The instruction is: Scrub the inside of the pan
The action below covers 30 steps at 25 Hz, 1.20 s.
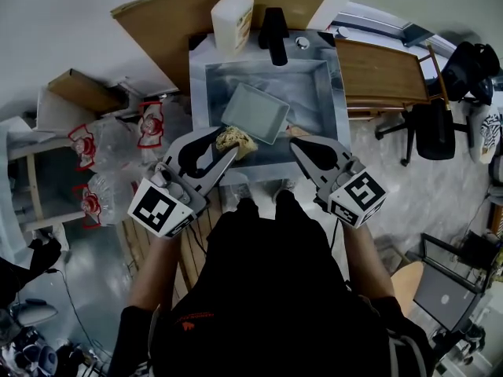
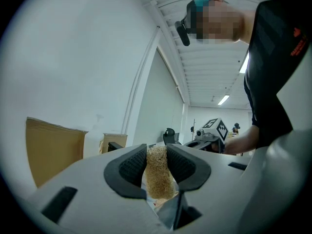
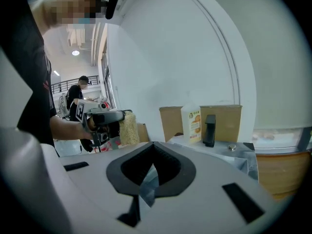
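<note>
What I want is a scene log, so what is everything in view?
sink: one, steel, ahead
pan: one, grey, tilted in sink
faucet: one, black, behind sink
bottle: one, white, beside faucet
cardboard: one sheet, brown, behind sink
bags: several, clear with red, left floor
chair: one, black, far right
sponge: one, tan, between left jaws
left gripper: one, grey, shut on sponge
right gripper: one, grey, shut, near pan

The person wore a black short-sleeved shirt [image 1: 259, 289] with small orange lettering [image 1: 192, 320]; left gripper [image 1: 228, 152] and right gripper [image 1: 295, 141] were grey, black-padded.
</note>
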Tool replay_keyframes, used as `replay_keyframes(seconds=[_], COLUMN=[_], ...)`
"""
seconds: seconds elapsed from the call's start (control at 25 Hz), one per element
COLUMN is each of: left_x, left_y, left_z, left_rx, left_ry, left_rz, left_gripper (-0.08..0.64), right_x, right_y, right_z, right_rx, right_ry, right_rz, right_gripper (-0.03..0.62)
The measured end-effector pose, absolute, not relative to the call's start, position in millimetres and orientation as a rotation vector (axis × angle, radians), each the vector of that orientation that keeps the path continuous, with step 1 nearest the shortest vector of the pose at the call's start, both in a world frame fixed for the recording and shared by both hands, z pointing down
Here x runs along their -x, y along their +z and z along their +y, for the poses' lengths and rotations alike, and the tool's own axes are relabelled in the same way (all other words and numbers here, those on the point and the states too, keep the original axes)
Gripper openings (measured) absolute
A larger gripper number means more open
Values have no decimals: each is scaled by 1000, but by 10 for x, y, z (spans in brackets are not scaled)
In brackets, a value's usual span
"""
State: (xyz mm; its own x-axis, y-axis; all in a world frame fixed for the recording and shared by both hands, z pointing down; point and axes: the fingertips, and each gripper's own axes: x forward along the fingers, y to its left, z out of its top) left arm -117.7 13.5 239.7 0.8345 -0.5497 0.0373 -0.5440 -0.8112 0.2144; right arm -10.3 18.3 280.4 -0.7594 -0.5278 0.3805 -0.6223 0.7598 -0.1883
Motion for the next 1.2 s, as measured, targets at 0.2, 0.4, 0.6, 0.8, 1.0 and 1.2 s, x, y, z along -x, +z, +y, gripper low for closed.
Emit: replay_keyframes(seconds=[0.2,0.4,0.6,0.8,1.0,1.2], left_x=[1074,901,705,509,364,231], left_y=[2427,2483,2556,2677,2880,3192], left_z=[-13,-145,-324,-488,-699,-896], left_rx=[-2807,-2784,-2764,-2689,-2645,-2629], left_ry=[-46,-12,7,58,83,118], left_rz=[-875,-905,-945,-996,-1033,-1038], left_gripper=[132,132,132,132,131,130], right_x=[47,-108,-318,-526,-664,-704], right_y=[2892,2974,3077,3223,3464,3893], right_z=[54,-112,-271,-449,-634,-682], right_rx=[-847,-805,-767,-701,-637,-562], right_ry=[432,425,456,482,487,484], right_rz=[-2646,-2644,-2650,-2637,-2586,-2474], right_gripper=[3,3,3,3,3,3])
